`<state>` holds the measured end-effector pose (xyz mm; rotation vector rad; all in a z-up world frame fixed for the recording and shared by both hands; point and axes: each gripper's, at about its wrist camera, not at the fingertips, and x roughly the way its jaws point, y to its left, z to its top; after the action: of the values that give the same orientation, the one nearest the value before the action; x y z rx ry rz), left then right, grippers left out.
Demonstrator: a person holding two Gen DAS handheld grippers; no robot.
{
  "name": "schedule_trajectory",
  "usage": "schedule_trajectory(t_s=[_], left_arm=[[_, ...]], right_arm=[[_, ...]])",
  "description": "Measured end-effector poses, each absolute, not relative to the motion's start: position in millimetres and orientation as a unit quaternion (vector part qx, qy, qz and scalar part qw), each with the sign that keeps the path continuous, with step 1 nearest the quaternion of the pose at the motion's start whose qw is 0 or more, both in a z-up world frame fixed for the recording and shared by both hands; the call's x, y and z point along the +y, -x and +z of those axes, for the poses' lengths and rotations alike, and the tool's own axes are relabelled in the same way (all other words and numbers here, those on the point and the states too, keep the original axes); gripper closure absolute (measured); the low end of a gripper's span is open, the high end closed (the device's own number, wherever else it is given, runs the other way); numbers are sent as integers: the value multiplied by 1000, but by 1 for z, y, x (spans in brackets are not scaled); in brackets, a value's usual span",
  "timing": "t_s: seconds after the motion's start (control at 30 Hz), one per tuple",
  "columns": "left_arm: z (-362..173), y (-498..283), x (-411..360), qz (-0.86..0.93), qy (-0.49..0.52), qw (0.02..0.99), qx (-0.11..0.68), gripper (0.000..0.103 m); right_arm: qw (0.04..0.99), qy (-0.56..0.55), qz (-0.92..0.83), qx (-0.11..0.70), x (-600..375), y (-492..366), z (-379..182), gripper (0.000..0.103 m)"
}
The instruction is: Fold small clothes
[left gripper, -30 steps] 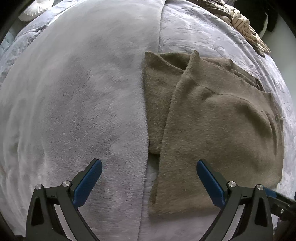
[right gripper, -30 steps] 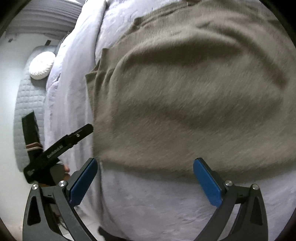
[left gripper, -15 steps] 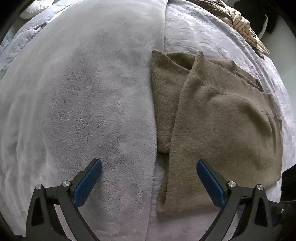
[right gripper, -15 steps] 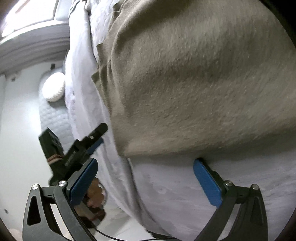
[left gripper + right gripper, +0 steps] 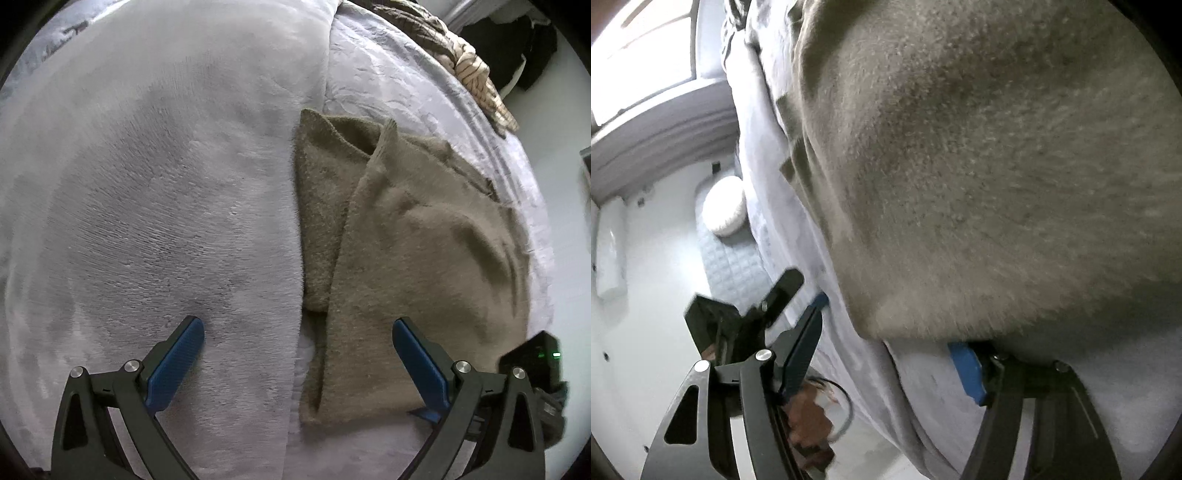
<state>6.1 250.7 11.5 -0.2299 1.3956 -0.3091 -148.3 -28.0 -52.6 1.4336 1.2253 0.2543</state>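
Note:
A brown knit garment (image 5: 413, 251) lies folded on the grey bed cover, with one long flap laid over its left part. My left gripper (image 5: 295, 354) is open above the garment's near left edge, empty. My right gripper (image 5: 890, 347) is open at the garment's (image 5: 979, 166) near corner, right finger (image 5: 966, 365) slipped under the hem, left finger (image 5: 805, 343) off the bed's side. The right gripper's blue tip also shows in the left wrist view (image 5: 424, 413) at the hem.
A plush grey blanket (image 5: 147, 203) covers the bed's left half. A striped and checked cloth pile (image 5: 461, 55) lies at the far right corner. The left gripper's body (image 5: 738, 317) shows in the right wrist view. A white round cushion (image 5: 724, 206) sits on a quilted bench beside the bed.
My right gripper has dropped low and swung to the garment's near corner, its right finger going under the hem. My left gripper has shifted slightly; both stay open.

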Motion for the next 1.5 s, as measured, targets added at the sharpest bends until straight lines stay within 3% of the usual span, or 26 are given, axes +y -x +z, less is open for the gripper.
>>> schedule_trajectory(t_s=[0.03,0.1,0.17,0.43,0.97,1.1,1.2,1.23,1.27,1.33,1.43,1.5], left_arm=[[11,-7,253,-150,119,745,639,1],[10,-9,254,-161,136,739,640,1],[9,-11,258,-177,163,727,643,1],[-4,-25,248,-241,263,668,653,1],[4,-68,164,-296,212,679,638,1],[-4,-67,153,-279,174,684,651,19],[-12,-65,153,-264,154,688,658,28],[-13,-66,151,-259,148,690,659,29],[-14,-65,150,-255,144,693,659,32],[-14,-65,150,-245,131,700,658,47],[-14,-64,151,-238,125,707,655,65],[-12,-63,151,-235,121,712,651,68]], right_arm=[[579,-626,109,511,-27,145,-54,32],[574,-644,110,493,-24,140,-57,44],[572,-647,107,493,-21,136,-59,94],[611,-614,176,468,-30,124,-18,95],[625,-559,186,512,-29,120,-11,95],[623,-509,175,567,-32,128,-13,90],[628,-466,164,602,-39,133,-9,80],[634,-452,158,608,-45,135,-4,73],[639,-443,154,609,-50,135,1,59],[662,-426,142,600,-67,133,15,45],[714,-390,106,572,-93,120,37,47],[737,-374,85,556,-104,108,45,72]])
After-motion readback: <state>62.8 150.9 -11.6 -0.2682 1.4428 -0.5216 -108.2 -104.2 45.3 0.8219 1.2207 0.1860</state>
